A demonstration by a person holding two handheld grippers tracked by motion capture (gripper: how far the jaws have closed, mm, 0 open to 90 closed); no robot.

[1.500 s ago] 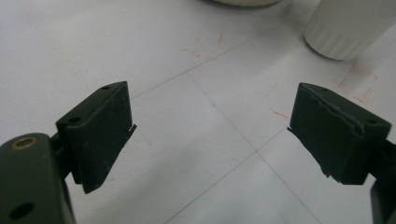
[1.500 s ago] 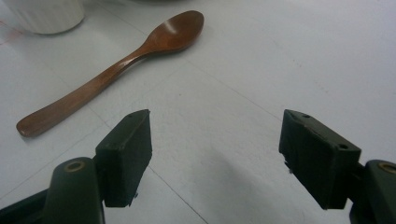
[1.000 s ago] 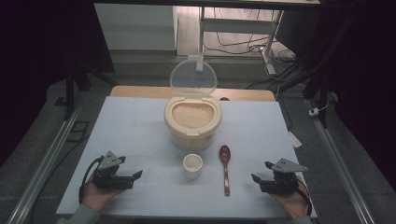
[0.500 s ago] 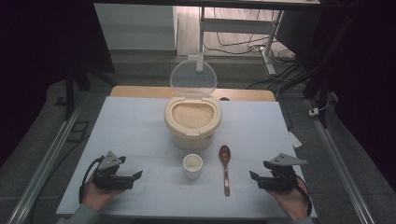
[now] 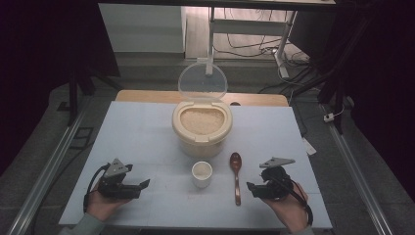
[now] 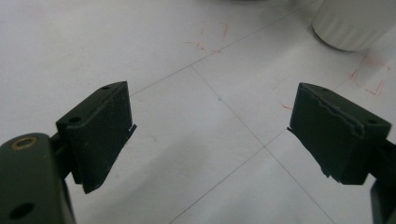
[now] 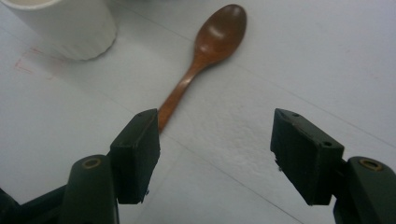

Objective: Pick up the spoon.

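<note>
A brown wooden spoon (image 5: 236, 172) lies on the white table, bowl end pointing away, just right of a small white cup (image 5: 201, 174). My right gripper (image 5: 251, 188) hovers close to the right of the spoon's handle. In the right gripper view its jaws (image 7: 215, 144) stand open and have just been closing a little, with bare table between them. There the spoon (image 7: 210, 51) reaches down behind the left jaw, beside the cup (image 7: 65, 28). My left gripper (image 5: 144, 186) rests open at the front left, and its own view (image 6: 210, 135) shows the cup (image 6: 355, 23) far off.
A cream rice container (image 5: 201, 128) full of rice stands behind the cup with its clear lid (image 5: 202, 81) raised. Thin lines and red marks cross the table (image 5: 137, 137). The person's hands come in at the near edge.
The right gripper has moved left and slightly up toward the spoon's handle. The left gripper has stayed where it was.
</note>
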